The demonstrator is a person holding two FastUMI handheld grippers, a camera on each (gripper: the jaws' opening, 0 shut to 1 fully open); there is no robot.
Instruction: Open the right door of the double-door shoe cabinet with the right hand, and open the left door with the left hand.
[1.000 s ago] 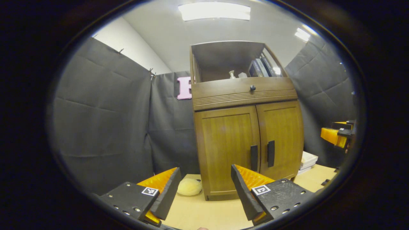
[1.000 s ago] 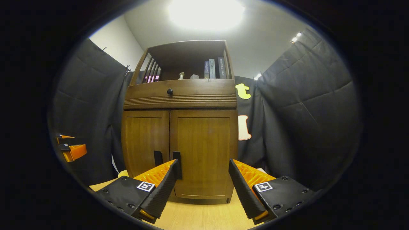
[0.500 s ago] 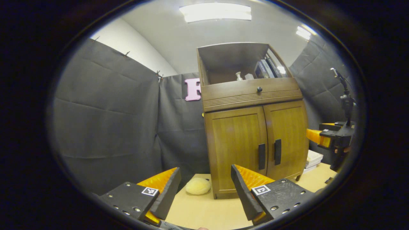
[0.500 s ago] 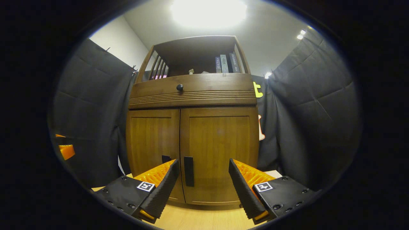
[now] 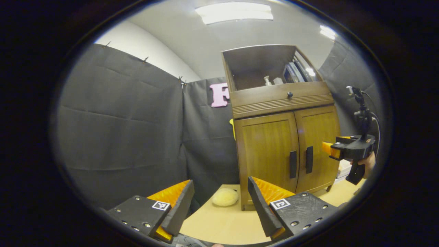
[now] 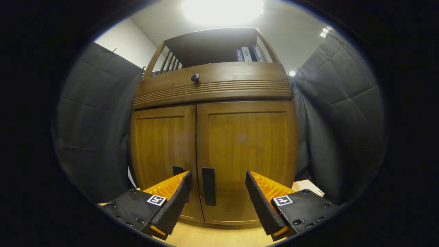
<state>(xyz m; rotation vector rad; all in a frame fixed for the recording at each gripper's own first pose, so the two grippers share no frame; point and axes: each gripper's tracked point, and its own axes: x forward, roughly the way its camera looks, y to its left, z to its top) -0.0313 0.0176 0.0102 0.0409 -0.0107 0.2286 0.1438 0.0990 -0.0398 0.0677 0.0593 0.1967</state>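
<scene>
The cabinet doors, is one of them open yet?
No, both the left door and the right door sit flush and closed in the right gripper view.

A light wooden table carries the shoe cabinet, which stands on it with both doors closed. Just beside the cabinet's left front corner a pale yellow fluffy ball lies on the tabletop. At the cabinet's far right side a small stack of white books rests on the table, partly hidden.
</scene>
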